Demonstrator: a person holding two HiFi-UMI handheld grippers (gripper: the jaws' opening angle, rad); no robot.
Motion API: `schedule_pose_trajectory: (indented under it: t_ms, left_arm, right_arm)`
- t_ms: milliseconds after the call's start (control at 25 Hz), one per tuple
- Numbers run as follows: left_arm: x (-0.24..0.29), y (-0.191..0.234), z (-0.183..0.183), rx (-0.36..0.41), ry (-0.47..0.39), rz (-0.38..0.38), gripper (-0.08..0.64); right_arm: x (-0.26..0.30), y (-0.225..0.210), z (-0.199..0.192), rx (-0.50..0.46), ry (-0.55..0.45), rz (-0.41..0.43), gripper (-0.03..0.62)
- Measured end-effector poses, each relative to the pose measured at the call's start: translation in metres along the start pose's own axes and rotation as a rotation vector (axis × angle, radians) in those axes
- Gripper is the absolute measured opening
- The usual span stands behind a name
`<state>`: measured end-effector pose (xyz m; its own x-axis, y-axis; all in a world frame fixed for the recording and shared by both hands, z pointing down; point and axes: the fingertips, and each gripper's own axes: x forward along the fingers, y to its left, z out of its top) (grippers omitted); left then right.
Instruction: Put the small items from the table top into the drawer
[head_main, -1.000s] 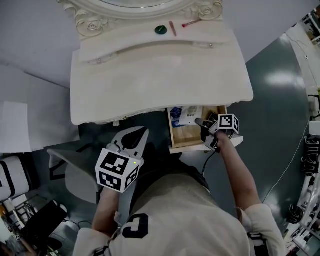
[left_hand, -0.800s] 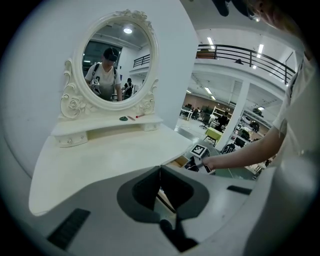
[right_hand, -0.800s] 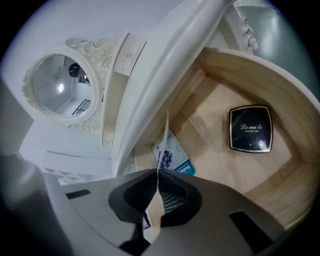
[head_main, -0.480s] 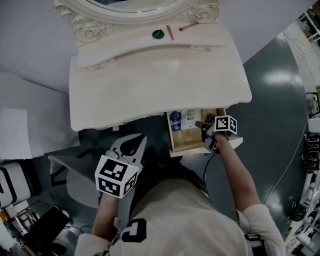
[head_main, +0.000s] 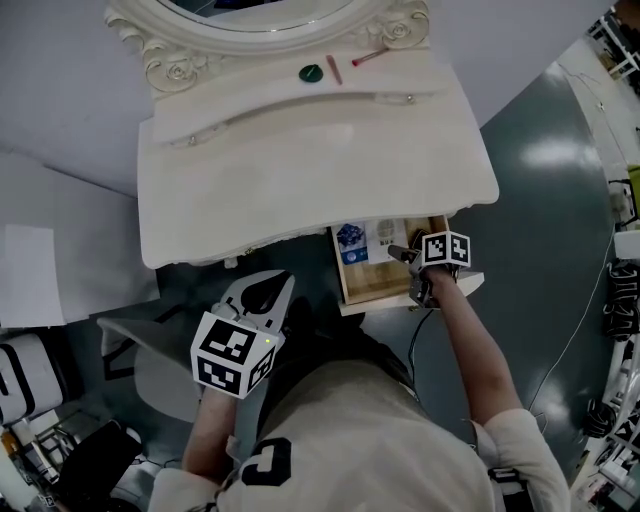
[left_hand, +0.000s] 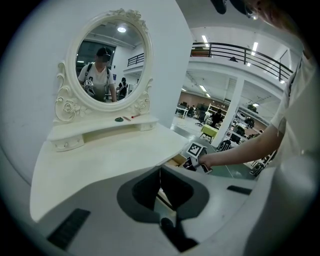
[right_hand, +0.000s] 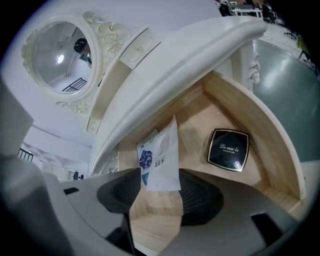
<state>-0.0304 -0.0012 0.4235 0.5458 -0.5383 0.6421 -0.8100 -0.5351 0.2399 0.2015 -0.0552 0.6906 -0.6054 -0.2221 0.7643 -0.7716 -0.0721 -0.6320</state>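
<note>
Three small items sit on the raised far shelf of the glossy white dressing table: a round dark-green disc, a thin reddish stick just right of it, and a slim stick with a red tip further right. Behind them rises an oval mirror in a cream frame carved with scrolls and roses.

Under the table's curved near-right edge a pale, bare-wood drawer stands pulled out. Inside it lie a flat white packet with blue print on the left and a black square compact with a thin gold border to its right, well apart from it.

The right gripper points down into the drawer. Its jaws have just been opening and now stand wide, released; the packet's near end shows between them with neither pad pressing it.

The left gripper hangs near the person, left of the drawer and below the table edge, its tips clenched together on nothing.
</note>
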Motion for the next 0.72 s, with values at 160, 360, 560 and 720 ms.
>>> schedule_pose_trajectory:
  t_ms: [160,360,560,720]
  left_arm:
    - [-0.004,-0.001,-0.002,0.005,-0.006,-0.001,0.055]
    - [-0.012,0.003,-0.006,0.007,-0.006,0.006,0.055]
    - [-0.018,0.001,-0.006,0.022,-0.011,0.007,0.055]
    - [-0.022,0.001,-0.007,0.029,-0.019,0.011,0.055]
  right_arm:
    - [-0.006,-0.005,-0.002,-0.06,-0.005,-0.072,0.236]
    - [-0.012,-0.008,-0.004,-0.243,0.017,-0.196,0.249]
    - [-0.019,-0.003,0.0,-0.301,-0.015,-0.223,0.25]
    - [-0.028,0.013,0.005,-0.284,-0.082,-0.179,0.25]
